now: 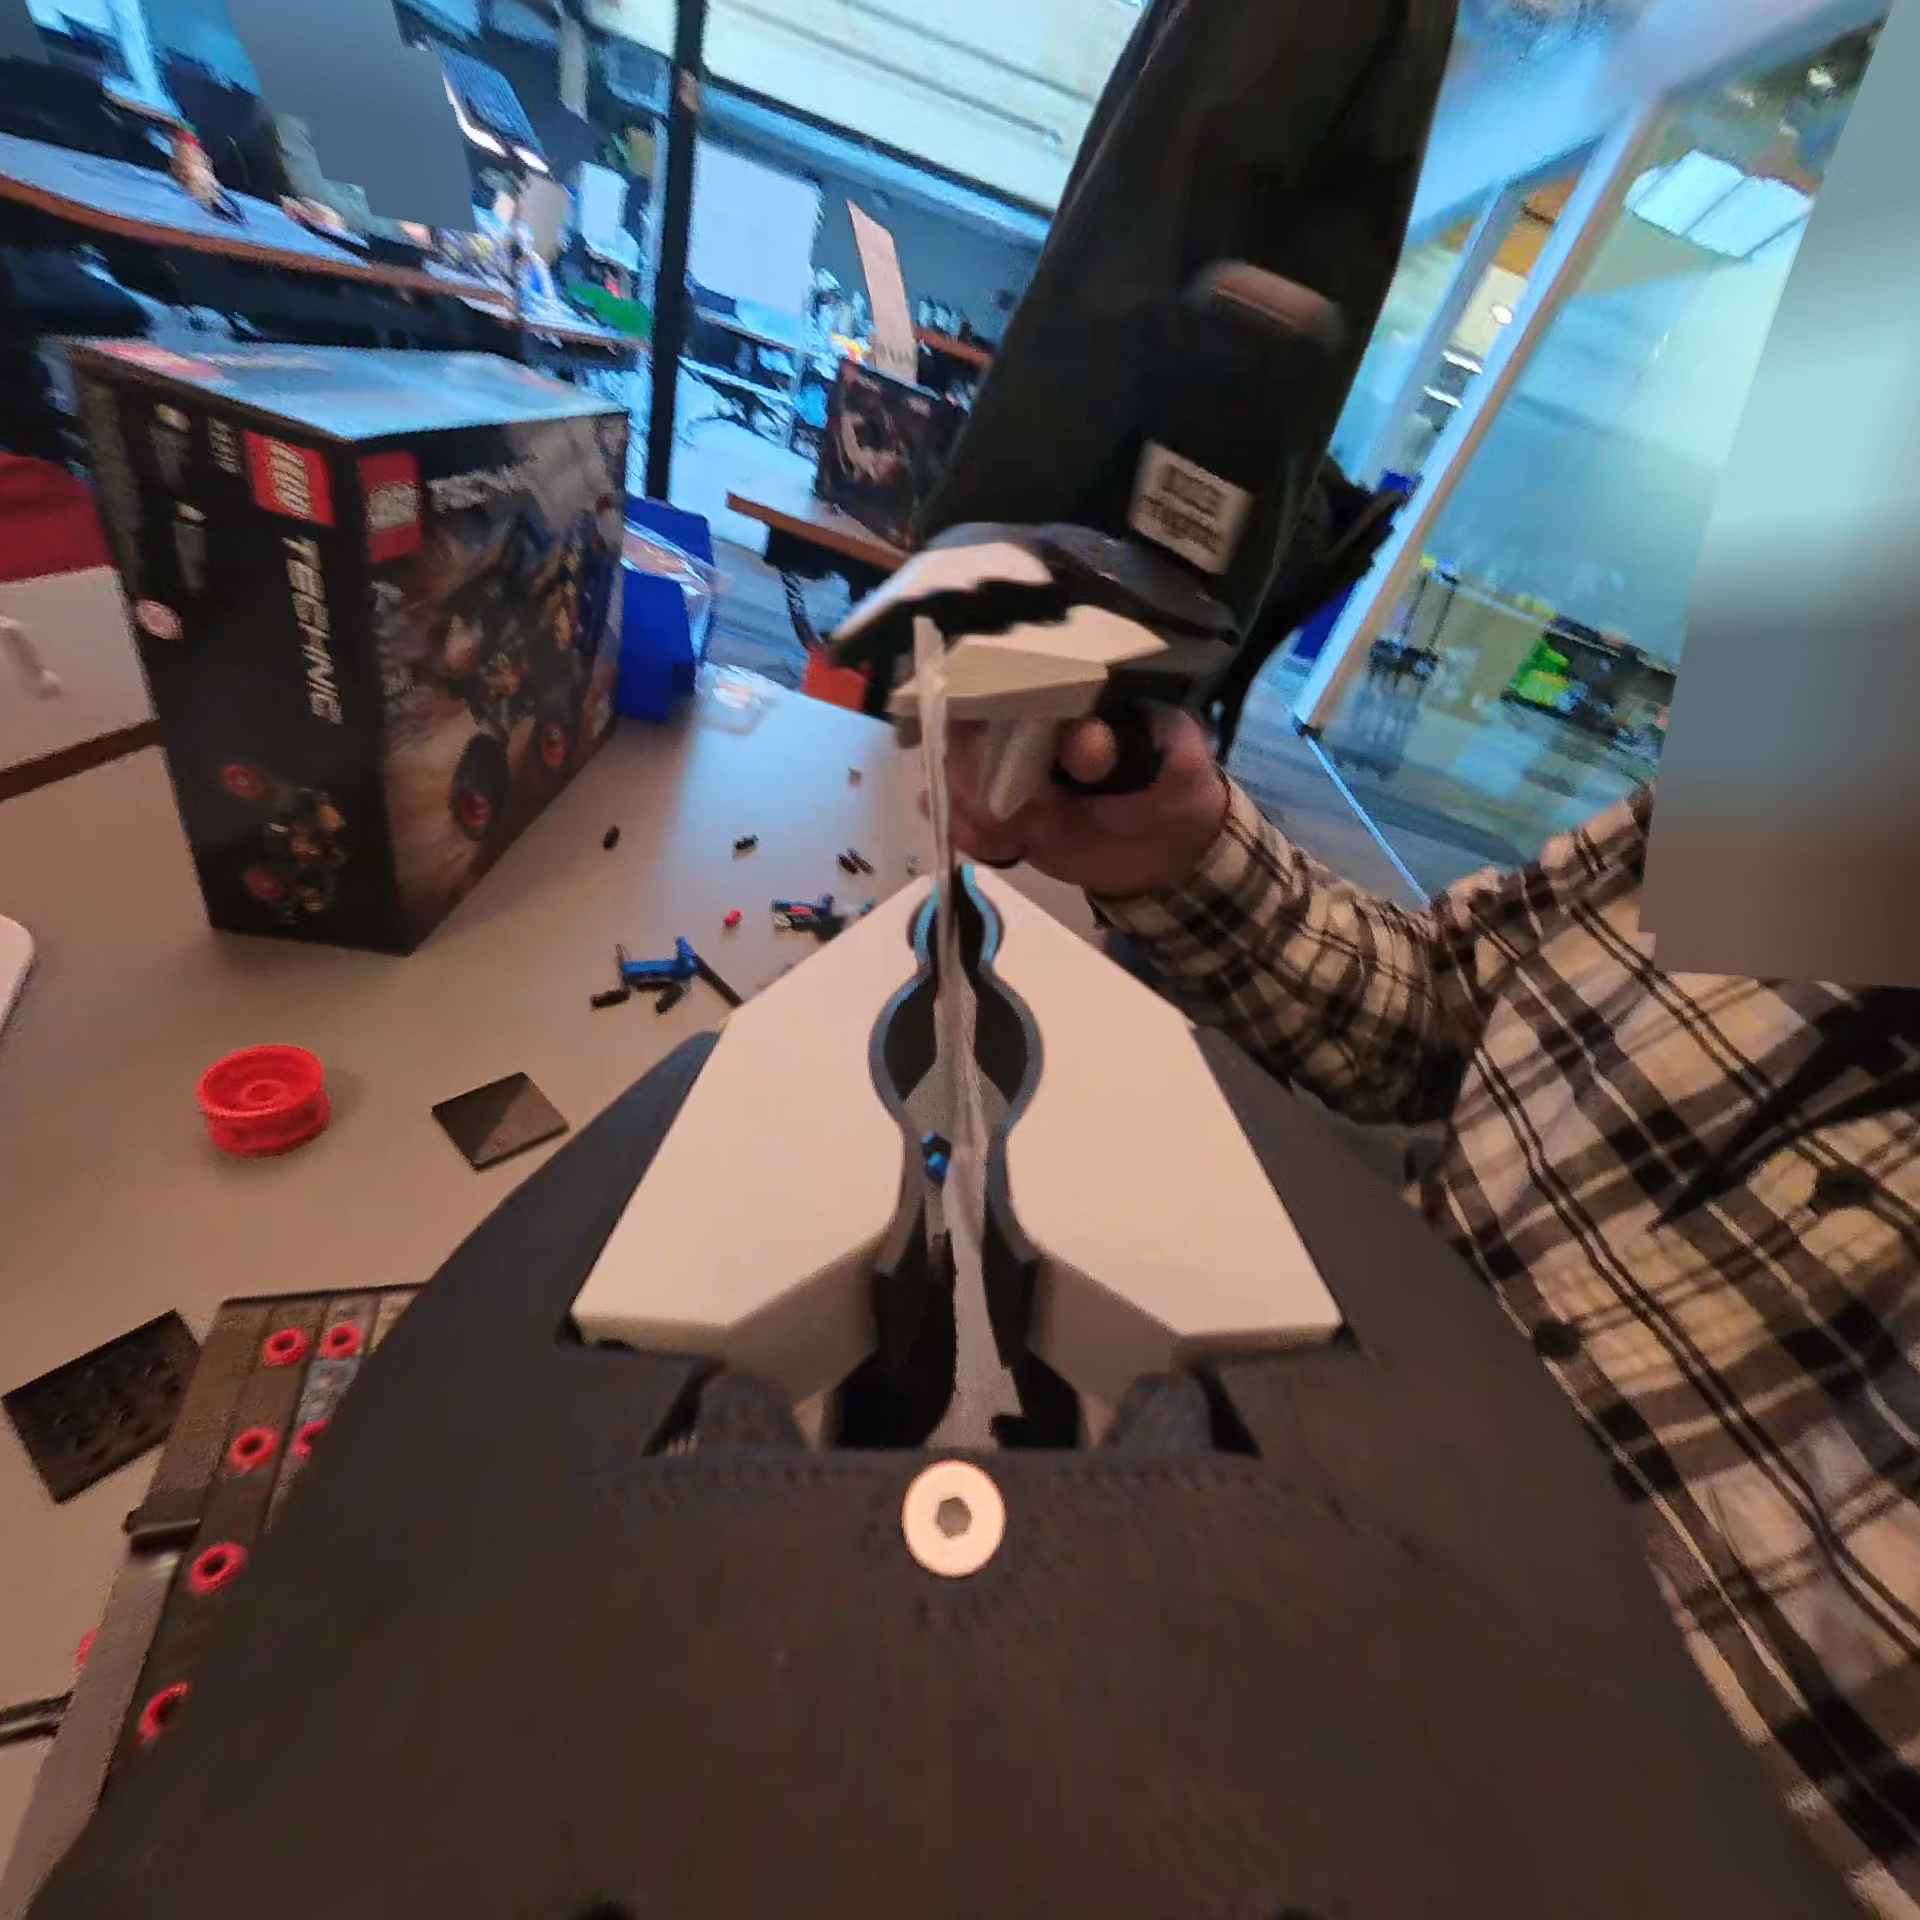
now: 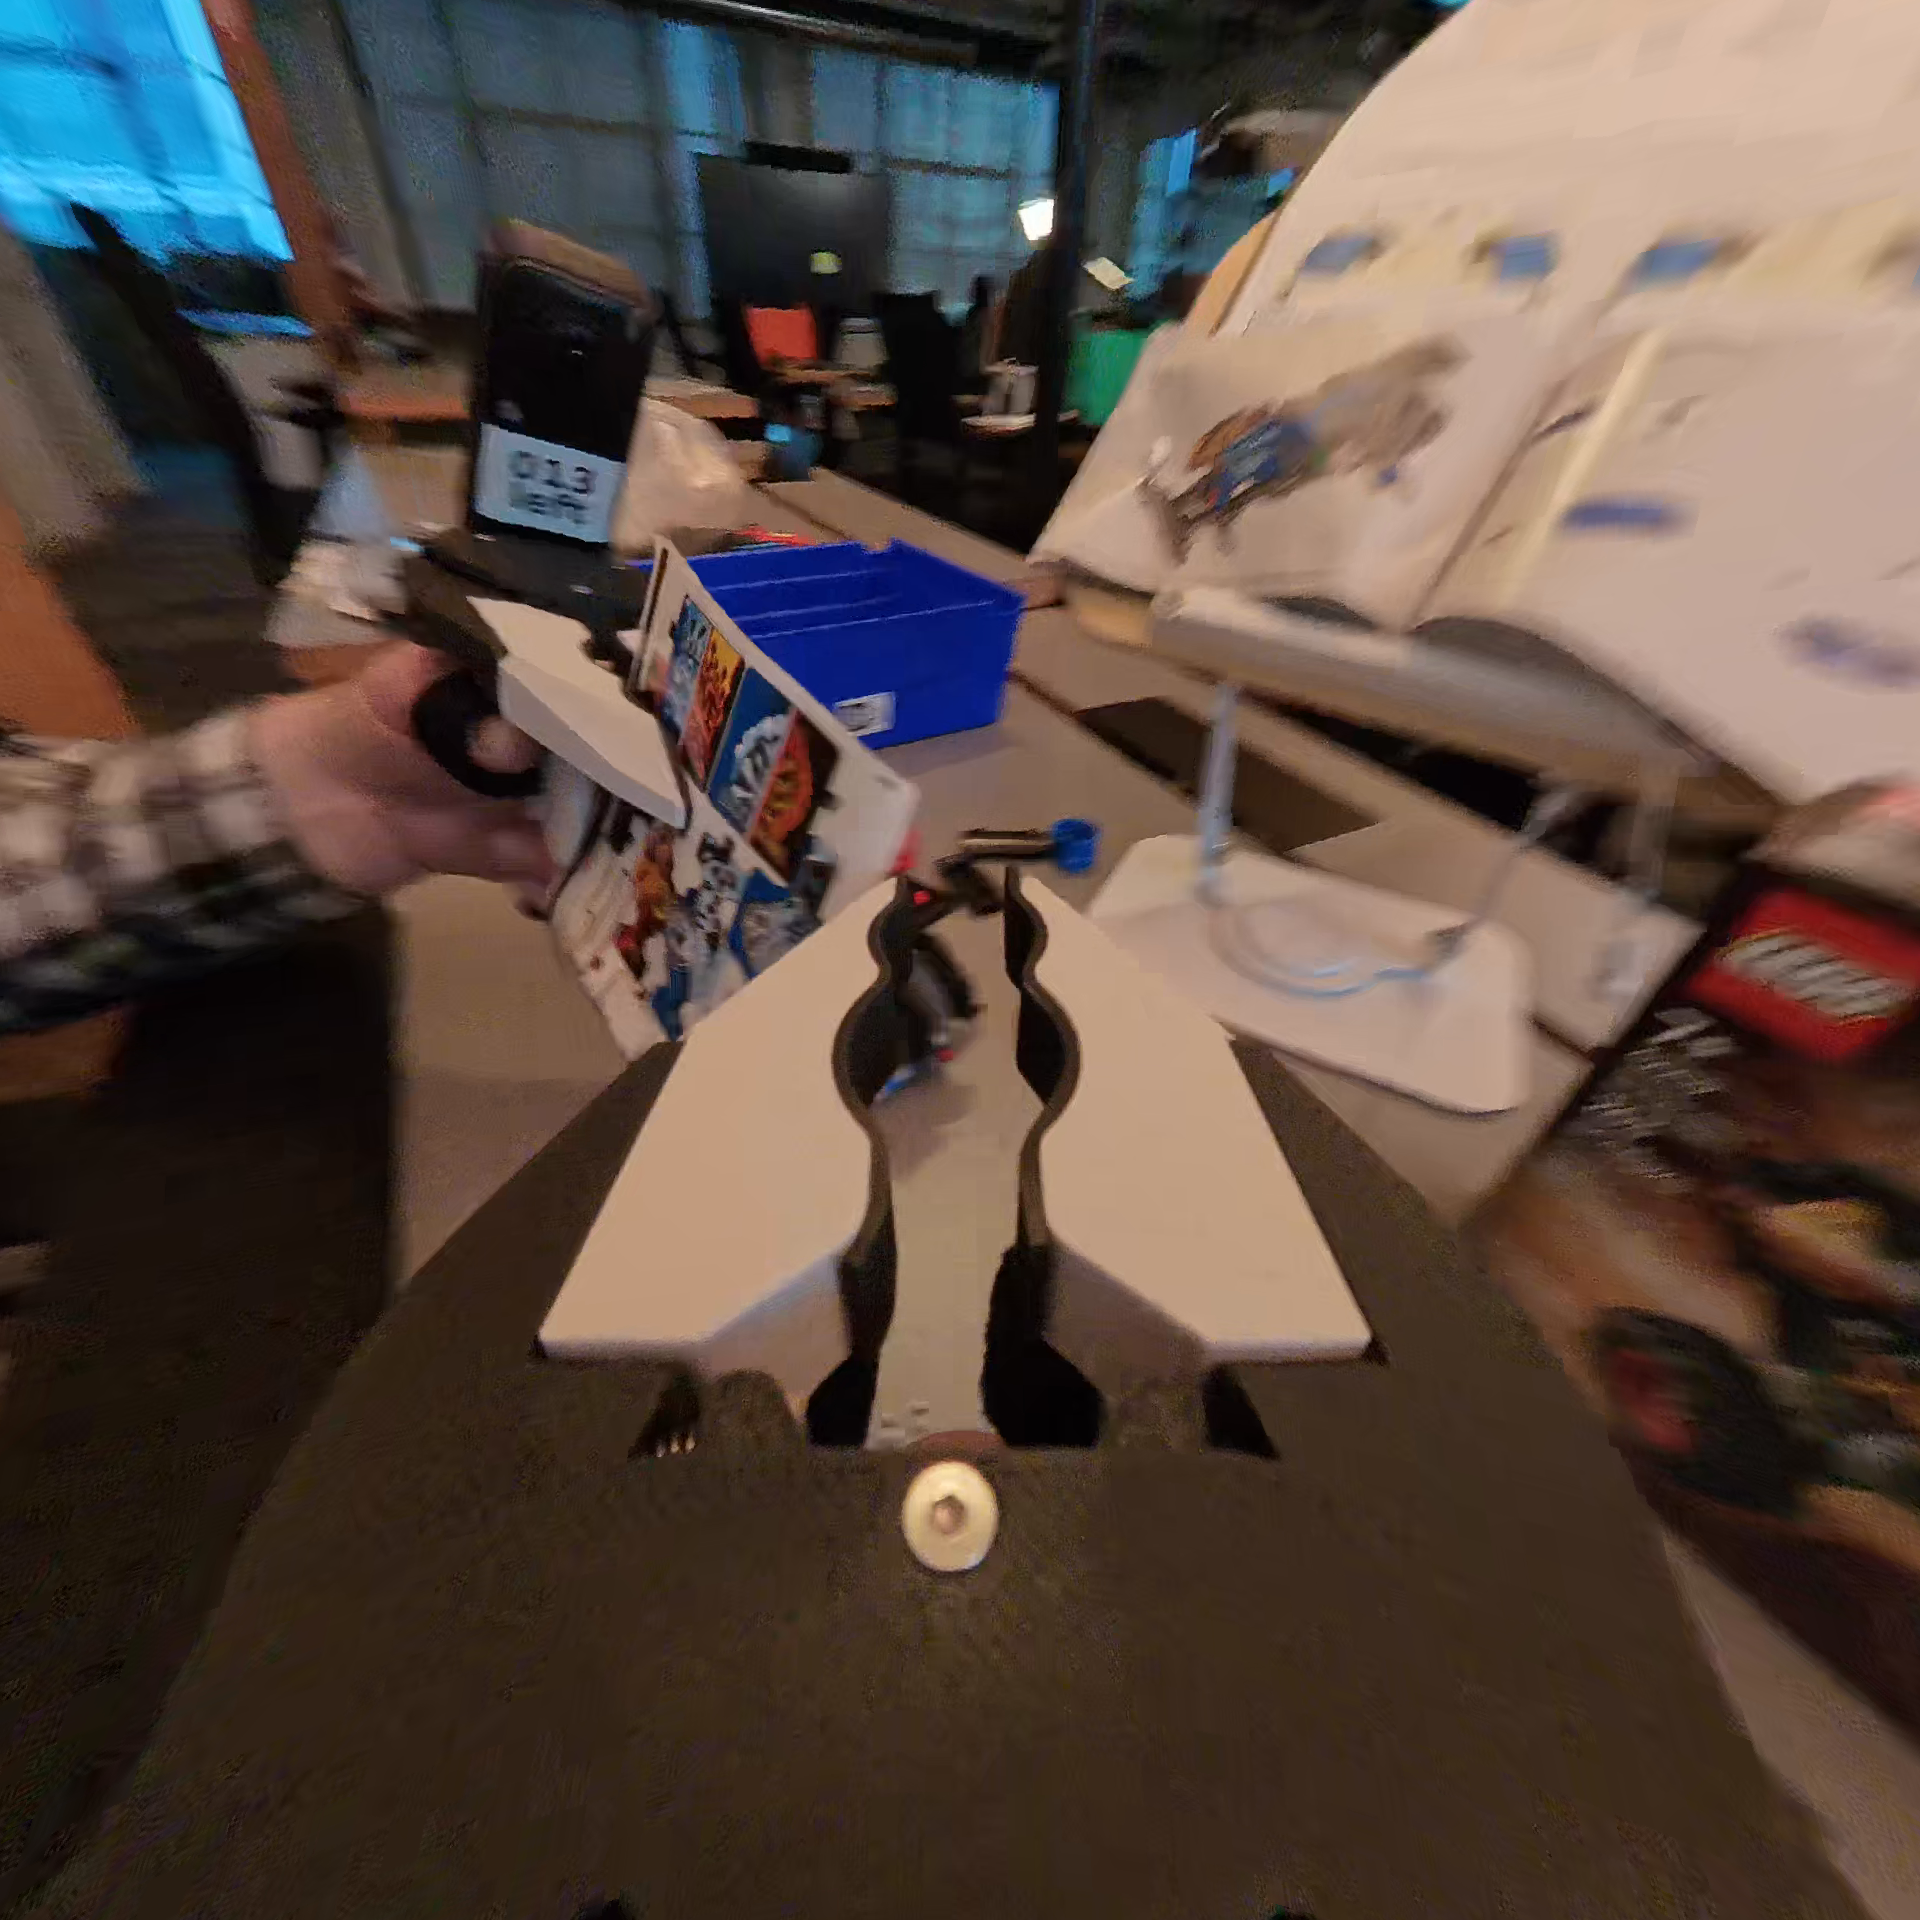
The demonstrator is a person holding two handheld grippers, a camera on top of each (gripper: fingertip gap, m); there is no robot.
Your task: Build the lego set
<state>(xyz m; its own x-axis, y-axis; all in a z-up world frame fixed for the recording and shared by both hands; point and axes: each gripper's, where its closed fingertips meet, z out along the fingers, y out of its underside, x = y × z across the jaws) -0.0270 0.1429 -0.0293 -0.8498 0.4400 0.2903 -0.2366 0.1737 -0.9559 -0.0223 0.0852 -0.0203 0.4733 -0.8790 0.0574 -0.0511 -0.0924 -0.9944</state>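
Plainly, the left claw (image 1: 951, 914) is pressed together on a thin sticker sheet (image 1: 961, 1091), which its own camera sees edge-on as a pale strip running between both fingers and rising past the tips. From the right wrist view the same sheet (image 2: 769, 831) shows its printed face, white with blue, orange and black panels, tilted above the grey worktop (image 2: 499, 997) and pinched by the left claw (image 2: 665, 769), with a hand (image 2: 395, 790) around the grip.

The right claw (image 2: 951, 904) is spread, and bare worktop shows through the gap between its fingers. A small black assembly with a blue end (image 2: 997, 862) sits at its tips; whether it touches them I cannot tell. In the left wrist view the right claw (image 1: 883, 665) hangs just behind the top edge of the sheet, held by a hand (image 1: 1091, 821) in a plaid sleeve (image 1: 1455, 1039).

On the worktop (image 1: 312, 1039) stands the dark set box (image 1: 384, 644) to the left. Nearer the camera lie a red wheel hub (image 1: 265, 1101), a black square plate (image 1: 499, 1122) and a scatter of small black and blue pieces (image 1: 655, 971). A dark part studded with red pins (image 1: 249, 1455) lies at the lower left. A blue bin (image 2: 873, 634) sits behind the sheet, and an open instruction booklet (image 2: 1403, 468) rests on a white stand (image 2: 1330, 966) to the right, much blurred.
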